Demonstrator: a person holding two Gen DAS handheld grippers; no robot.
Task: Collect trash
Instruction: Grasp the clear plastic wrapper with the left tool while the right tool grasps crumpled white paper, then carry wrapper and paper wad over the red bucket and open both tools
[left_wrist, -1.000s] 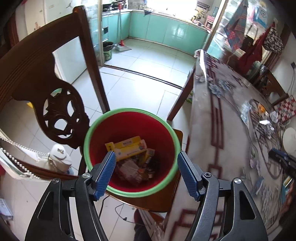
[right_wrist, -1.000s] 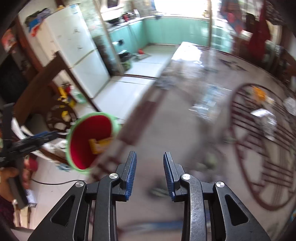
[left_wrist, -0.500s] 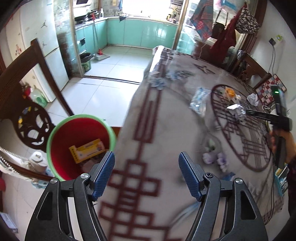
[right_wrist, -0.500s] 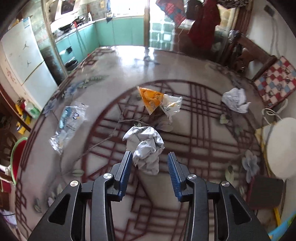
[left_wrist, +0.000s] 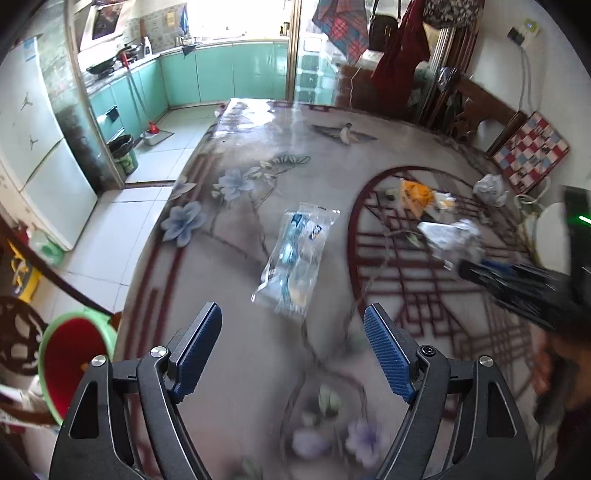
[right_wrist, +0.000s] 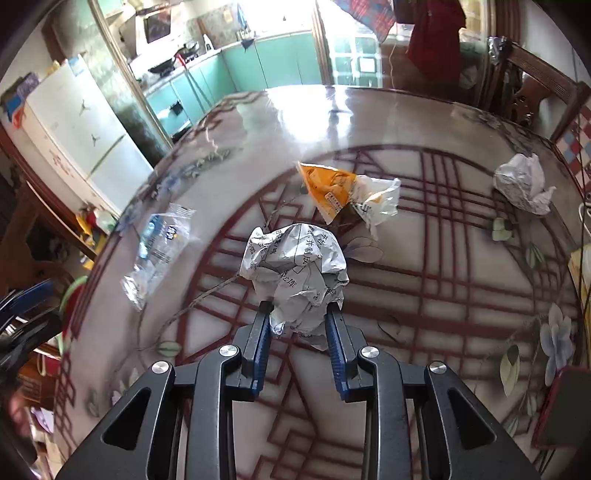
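Observation:
A crumpled printed paper ball (right_wrist: 295, 273) sits on the patterned table (right_wrist: 424, 295); my right gripper (right_wrist: 299, 310) has its blue pads on both sides of the ball's near end, pressing it. The ball also shows in the left wrist view (left_wrist: 452, 236). My left gripper (left_wrist: 291, 332) is open and empty above the table, just short of a clear plastic wrapper (left_wrist: 297, 258), which also shows in the right wrist view (right_wrist: 159, 247). An orange and white wrapper (right_wrist: 343, 192) and a second paper ball (right_wrist: 522, 182) lie farther back. The red bin with a green rim (left_wrist: 70, 362) stands beside the table at lower left.
A dark carved wooden chair (left_wrist: 14, 332) stands behind the bin. A white round object (left_wrist: 550, 240) and a checked cushion (left_wrist: 528, 151) are at the table's right side. A fridge (right_wrist: 81, 129) and teal kitchen cabinets (left_wrist: 221, 74) lie beyond the table.
My left gripper has swung from above the bin to over the table near the clear wrapper. My right gripper has moved onto the paper ball and closed on it.

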